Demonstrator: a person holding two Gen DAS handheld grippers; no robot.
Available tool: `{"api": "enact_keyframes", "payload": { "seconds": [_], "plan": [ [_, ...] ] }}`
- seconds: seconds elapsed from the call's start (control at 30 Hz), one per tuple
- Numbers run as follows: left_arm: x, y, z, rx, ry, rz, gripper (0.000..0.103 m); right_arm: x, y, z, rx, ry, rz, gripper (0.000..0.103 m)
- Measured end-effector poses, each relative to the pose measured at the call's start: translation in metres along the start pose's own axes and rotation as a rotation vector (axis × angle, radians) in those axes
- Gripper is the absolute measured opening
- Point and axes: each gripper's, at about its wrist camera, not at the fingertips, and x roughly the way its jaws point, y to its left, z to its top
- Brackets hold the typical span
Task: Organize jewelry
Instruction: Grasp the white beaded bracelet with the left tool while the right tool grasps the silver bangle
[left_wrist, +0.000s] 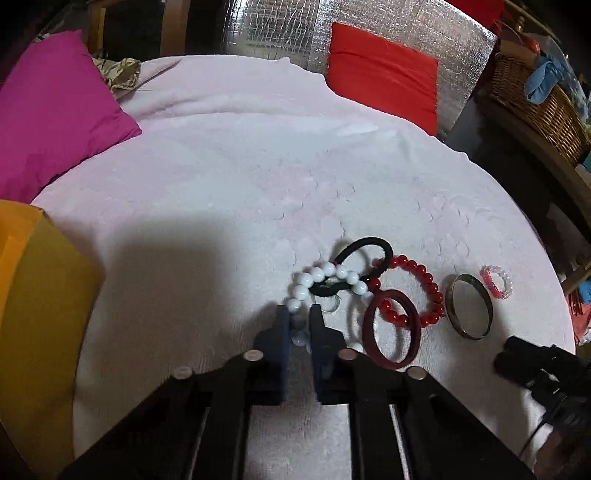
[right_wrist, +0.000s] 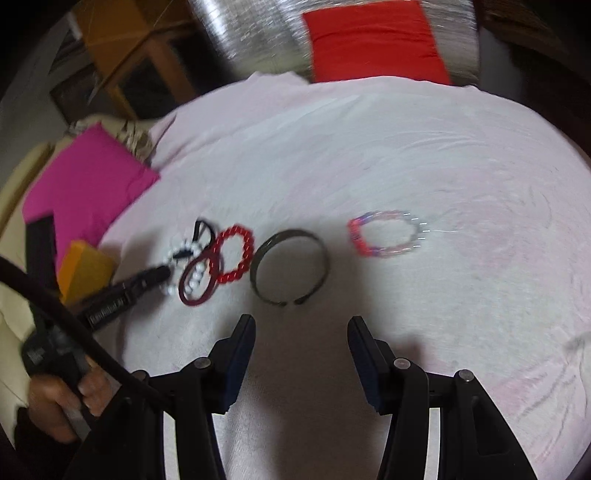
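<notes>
The left gripper (left_wrist: 299, 321) was clenched on the near arc of a white bead bracelet (left_wrist: 325, 277), its dark-padded fingers (left_wrist: 280, 332) nearly touching, a bead or two pinched between them. The right gripper (right_wrist: 301, 332) hung released over bare cloth, jaws wide apart, nothing between them.

The likeliest trouble lay just ahead of the left fingertips — a black elastic hair tie (left_wrist: 364, 258) threaded through or across the white loop, so any lift risked dragging the tie along. To the right of that claw and touching the pile, a dark red bangle (left_wrist: 391, 328) overlapped a red bead bracelet (left_wrist: 424, 291); a tug on the tangle could pull both out of line. The round, glossy beads also looked apt to roll out of a narrow pinch.

Farther right, well apart from the pile, lay a thin metal bangle (left_wrist: 469, 306), rigid and dull grey, standing just ahead and left of the right gripper; beyond it, a small pink-and-clear beaded ring bracelet (left_wrist: 496, 282), faceted and translucent. All rested on a soft, plush pale-pink blanket (left_wrist: 240, 166) whose nap might snag a clasp. A yellow box (left_wrist: 40, 295) stood well left of the left claw.
</notes>
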Motion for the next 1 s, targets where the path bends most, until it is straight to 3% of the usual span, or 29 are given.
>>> {"api": "enact_keyframes", "payload": {
  "seconds": [0.07, 0.13, 0.4, 0.47, 0.5, 0.8, 1.0],
  "plan": [
    [0.001, 0.004, 0.001, -0.014, 0.002, -0.011, 0.01, 0.007, 0.01, -0.001, -0.05, 0.0, -0.027, 0.071],
    [0.0, 0.006, 0.002, -0.015, 0.0, -0.005, 0.009, 0.012, 0.019, -0.001, -0.094, -0.015, -0.054, 0.073],
    [-0.02, 0.008, 0.003, 0.0, -0.05, 0.02, 0.009, 0.034, 0.036, 0.009, -0.132, -0.064, -0.229, 0.069],
    [-0.024, 0.01, 0.004, -0.003, -0.058, 0.019, 0.009, 0.036, 0.038, 0.01, -0.132, -0.08, -0.246, 0.059],
    [-0.025, 0.011, 0.004, -0.003, -0.06, 0.02, 0.009, 0.036, 0.037, 0.011, -0.13, -0.088, -0.26, 0.059],
    [-0.04, 0.0, 0.0, 0.032, -0.093, 0.029, 0.009, 0.021, 0.024, 0.011, -0.084, -0.105, -0.243, 0.057],
    [-0.053, -0.009, -0.006, 0.059, -0.117, 0.022, 0.009, -0.009, 0.002, 0.01, -0.01, -0.156, -0.179, 0.057]
  ]
}}
